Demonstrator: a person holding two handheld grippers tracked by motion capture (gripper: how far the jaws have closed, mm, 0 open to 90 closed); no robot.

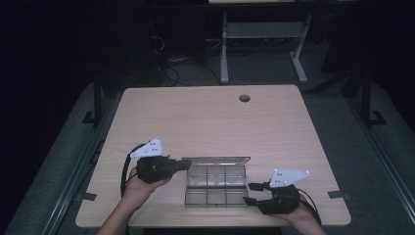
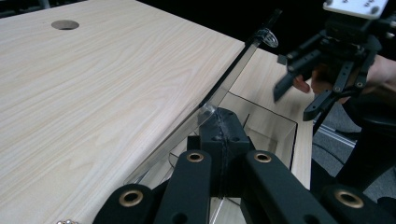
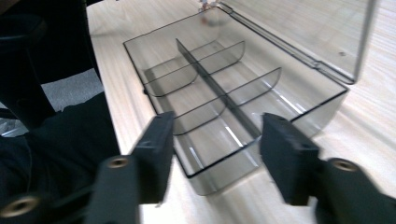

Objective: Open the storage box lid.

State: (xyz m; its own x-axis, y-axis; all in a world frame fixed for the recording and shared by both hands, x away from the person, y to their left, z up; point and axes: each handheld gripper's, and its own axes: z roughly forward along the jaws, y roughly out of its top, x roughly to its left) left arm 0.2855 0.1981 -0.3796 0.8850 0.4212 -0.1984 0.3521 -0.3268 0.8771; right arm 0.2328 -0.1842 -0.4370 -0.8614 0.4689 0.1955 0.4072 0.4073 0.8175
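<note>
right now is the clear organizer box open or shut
Open: the clear box's lid stands up behind the empty compartments.

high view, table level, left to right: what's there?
left gripper → clear compartment box with its lid open → right gripper, all on the wooden table.

L tool [image 1: 185,164] clamped shut; R tool [image 1: 250,193] jaws apart.
</note>
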